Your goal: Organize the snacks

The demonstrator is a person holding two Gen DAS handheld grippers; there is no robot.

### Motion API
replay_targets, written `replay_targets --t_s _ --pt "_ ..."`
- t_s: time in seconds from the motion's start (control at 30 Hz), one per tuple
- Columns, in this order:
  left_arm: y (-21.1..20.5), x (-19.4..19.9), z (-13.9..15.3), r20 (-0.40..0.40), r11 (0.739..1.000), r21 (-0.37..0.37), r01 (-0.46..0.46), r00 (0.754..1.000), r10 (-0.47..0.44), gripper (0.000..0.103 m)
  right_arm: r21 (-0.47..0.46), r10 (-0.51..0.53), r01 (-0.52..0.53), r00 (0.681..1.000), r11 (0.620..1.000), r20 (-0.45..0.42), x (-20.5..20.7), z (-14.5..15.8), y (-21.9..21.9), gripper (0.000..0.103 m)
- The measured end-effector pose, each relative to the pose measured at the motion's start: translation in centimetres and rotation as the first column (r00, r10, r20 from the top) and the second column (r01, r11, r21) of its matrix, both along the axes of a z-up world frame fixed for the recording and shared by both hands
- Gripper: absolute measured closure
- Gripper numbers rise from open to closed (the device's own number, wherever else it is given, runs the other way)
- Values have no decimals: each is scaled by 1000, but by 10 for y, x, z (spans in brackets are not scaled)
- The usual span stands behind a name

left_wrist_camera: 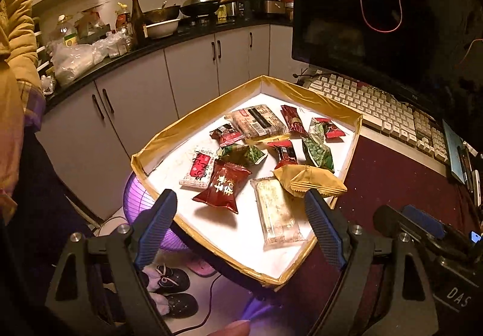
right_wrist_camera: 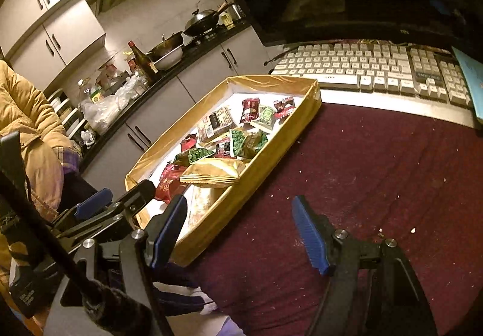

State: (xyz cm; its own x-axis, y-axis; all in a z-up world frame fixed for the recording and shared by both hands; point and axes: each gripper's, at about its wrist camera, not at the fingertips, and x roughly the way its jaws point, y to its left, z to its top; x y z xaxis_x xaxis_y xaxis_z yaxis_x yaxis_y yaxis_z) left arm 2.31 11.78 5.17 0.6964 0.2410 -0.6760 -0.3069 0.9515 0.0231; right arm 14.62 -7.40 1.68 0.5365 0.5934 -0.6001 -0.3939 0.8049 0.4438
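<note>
A shallow gold-rimmed box [left_wrist_camera: 193, 112] with a white floor holds several snack packets: a red packet [left_wrist_camera: 222, 186], a gold packet [left_wrist_camera: 311, 180], a clear long packet [left_wrist_camera: 276, 212], green packets [left_wrist_camera: 241, 153] and a large brown bar pack [left_wrist_camera: 259, 121]. My left gripper [left_wrist_camera: 240, 227] is open and empty, above the box's near corner. My right gripper [right_wrist_camera: 238, 230] is open and empty, over the maroon cloth [right_wrist_camera: 377, 173] beside the box [right_wrist_camera: 271, 136]. The gold packet [right_wrist_camera: 214, 173] leans on the box's right wall. The left gripper [right_wrist_camera: 120, 203] also shows in the right wrist view.
A white keyboard [right_wrist_camera: 362, 70] and dark monitor [left_wrist_camera: 377, 4] stand behind the box. Kitchen counter [left_wrist_camera: 120, 55] with pots and bottles lies beyond. A person in a yellow jacket [right_wrist_camera: 27, 112] is at the left. A fan [left_wrist_camera: 139, 200] and slippers [left_wrist_camera: 172, 278] are below.
</note>
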Motion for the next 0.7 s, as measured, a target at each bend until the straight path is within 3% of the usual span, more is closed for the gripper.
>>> replay_targets --t_s 0.7 --pt "7 -5 0 -16 1000 -13 -7 1000 7 17 -44 1 0 1000 999 15 -5 3 9 31"
